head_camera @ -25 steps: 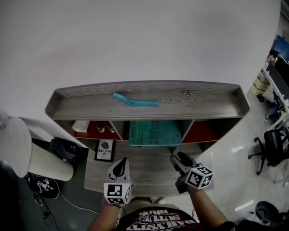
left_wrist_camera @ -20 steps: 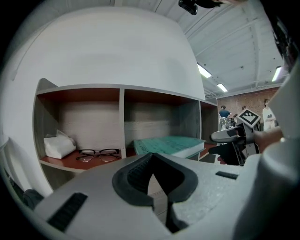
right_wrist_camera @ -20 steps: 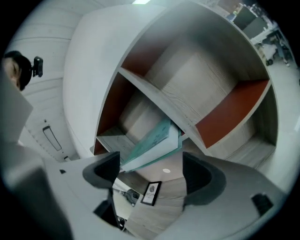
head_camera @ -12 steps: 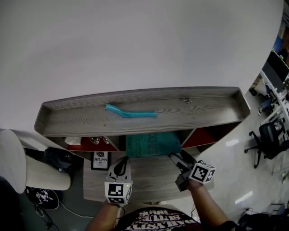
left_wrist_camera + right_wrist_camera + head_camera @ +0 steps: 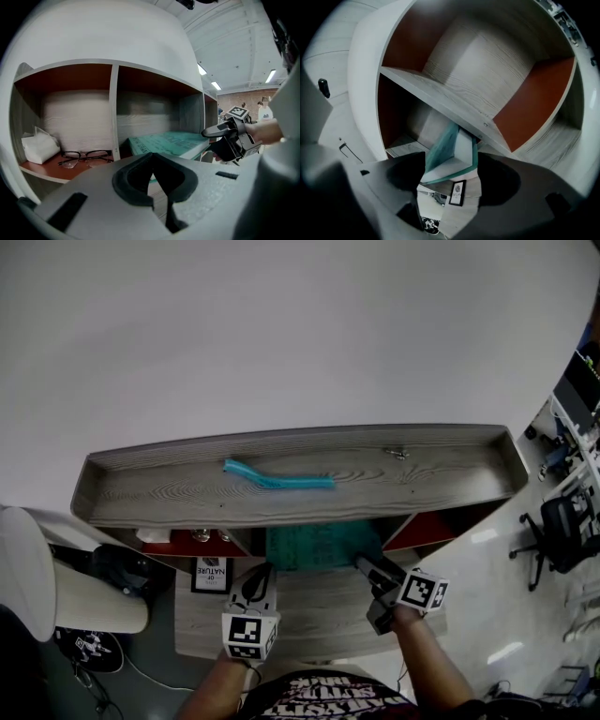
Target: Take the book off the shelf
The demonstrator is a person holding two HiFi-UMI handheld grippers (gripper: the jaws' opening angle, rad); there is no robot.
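At the shelf's (image 5: 169, 493) middle bay, the right gripper (image 5: 450, 183), jaws apart but just closing, straddles the jutting corner of the book (image 5: 459, 150), a good hold on something probably stiff and heavy; the left gripper (image 5: 153, 164) is clenched, empty.

One shelf unit (image 5: 141, 493) holds one teal book (image 5: 323, 545), one pair of glasses (image 5: 86, 157) and one white tissue wad (image 5: 40, 145). One turquoise strip (image 5: 277, 477) lies on top, and one framed card (image 5: 210, 575) sits lower. There are two grippers, the left gripper (image 5: 261, 572) and the right gripper (image 5: 362, 564). At the far right is one office chair (image 5: 562, 526), possibly more.
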